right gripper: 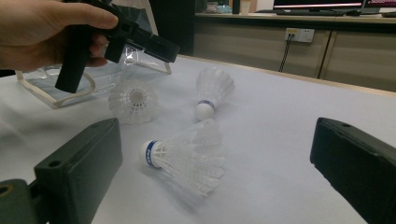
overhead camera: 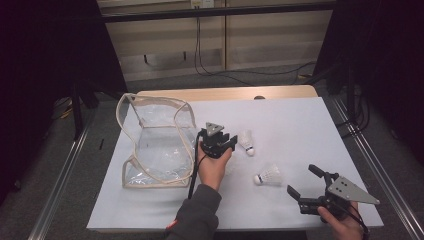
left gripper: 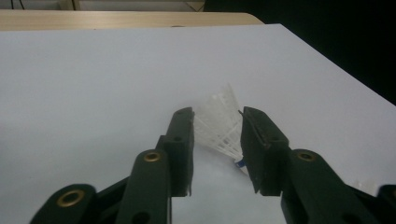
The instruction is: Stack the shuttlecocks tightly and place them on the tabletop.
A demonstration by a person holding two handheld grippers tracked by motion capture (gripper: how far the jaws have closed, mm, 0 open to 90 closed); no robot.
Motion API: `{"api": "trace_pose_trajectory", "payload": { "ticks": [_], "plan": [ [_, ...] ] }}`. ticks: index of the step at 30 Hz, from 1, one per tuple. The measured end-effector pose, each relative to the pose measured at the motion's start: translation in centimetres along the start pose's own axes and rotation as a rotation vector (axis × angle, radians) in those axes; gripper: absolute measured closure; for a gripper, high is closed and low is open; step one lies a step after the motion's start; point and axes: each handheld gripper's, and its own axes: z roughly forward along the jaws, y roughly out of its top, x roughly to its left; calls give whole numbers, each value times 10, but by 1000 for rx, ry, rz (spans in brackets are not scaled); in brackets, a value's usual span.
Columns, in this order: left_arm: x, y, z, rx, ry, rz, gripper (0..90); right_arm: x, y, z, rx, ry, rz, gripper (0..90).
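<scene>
White sheeting covers the table (overhead camera: 300,125); dark drapes and cabinets stand behind it.

Task thing: one shuttlecock (left gripper: 219,123) rests on the sheet just right of the bag (overhead camera: 155,145). Its plastic skirt lies between the jaws of the left gripper (left gripper: 217,112). These jaws stand partly open. They flank the skirt, appear not to press it, and hold nothing.

Hazards at the grip:
- The skirt is thin and springy. A hard closure is likely to crush it or flick the shuttlecock out sideways.
- The jaws sit on the flared end, not near the cork. A lift from there may let the piece tip and drop.
- A slip toward the bag could push its soft rim shut.

The right gripper (overhead camera: 301,179) waits at the near right edge, jaws wide apart and empty. A second shuttlecock (overhead camera: 268,176) lies just ahead of it, and a third shuttlecock (overhead camera: 246,142) lies beyond. An arm swing could roll either one.
</scene>
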Motion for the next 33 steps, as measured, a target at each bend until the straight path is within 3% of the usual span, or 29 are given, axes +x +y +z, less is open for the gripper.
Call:
{"api": "trace_pose_trajectory", "payload": {
  "ticks": [6, 9, 16, 28, 30, 33],
  "plan": [
    [-7, -2, -11, 7, -36, 32, 560, 1, 0, 0, 2, 0, -4, 17],
    [-8, -8, -13, 15, -47, 20, 511, 1, 0, 0, 2, 1, -3, 17],
    [-14, -16, -17, 39, -71, 44, 408, 1, 0, 0, 1, 2, -2, 17],
    [-17, -32, -29, 26, -64, 85, 424, 1, 0, 0, 3, 2, -1, 17],
    [-16, -33, -29, 21, -47, 86, 437, 1, 0, 0, 5, 3, -1, 17],
    [-15, -32, -29, 22, -5, 121, 499, 1, 0, 1, 1, 4, -5, 17]
  ]
}}
